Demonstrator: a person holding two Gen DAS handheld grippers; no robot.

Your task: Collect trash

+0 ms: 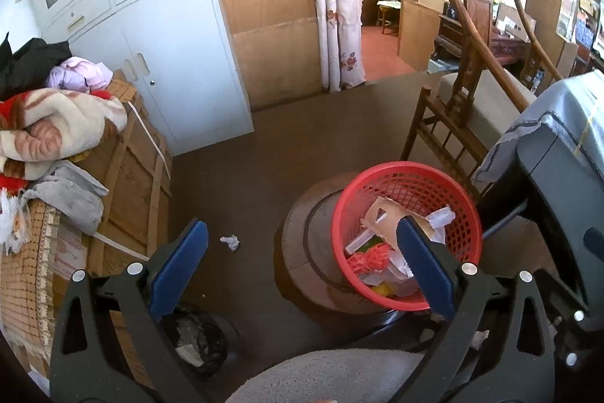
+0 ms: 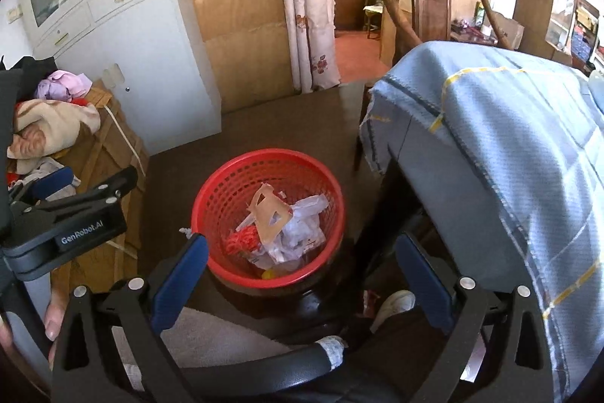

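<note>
A red mesh basket (image 1: pixel 445 184) (image 2: pixel 234 172) stands on a round dark wooden stool (image 1: pixel 302 252). It holds a torn cardboard piece (image 2: pixel 268 214), white plastic wrappers (image 2: pixel 302 229) and a red-orange tangle (image 2: pixel 243 238). On the brown floor left of the stool lies a crumpled white paper (image 1: pixel 230 242). My left gripper (image 1: pixel 302 225) is open and empty above the floor; its right finger overlaps the basket. It also shows at the left of the right wrist view, left gripper (image 2: pixel 94 178). My right gripper (image 2: pixel 302 240) is open and empty, hovering over the basket's near rim.
A cardboard box (image 1: pixel 132 176) piled with blankets stands at the left, in front of a white cabinet (image 1: pixel 170 44). A wooden chair (image 1: pixel 453 108) and a blue cloth (image 2: pixel 490 138) draped over dark furniture are on the right. A black bag (image 1: pixel 200 338) lies near my left gripper.
</note>
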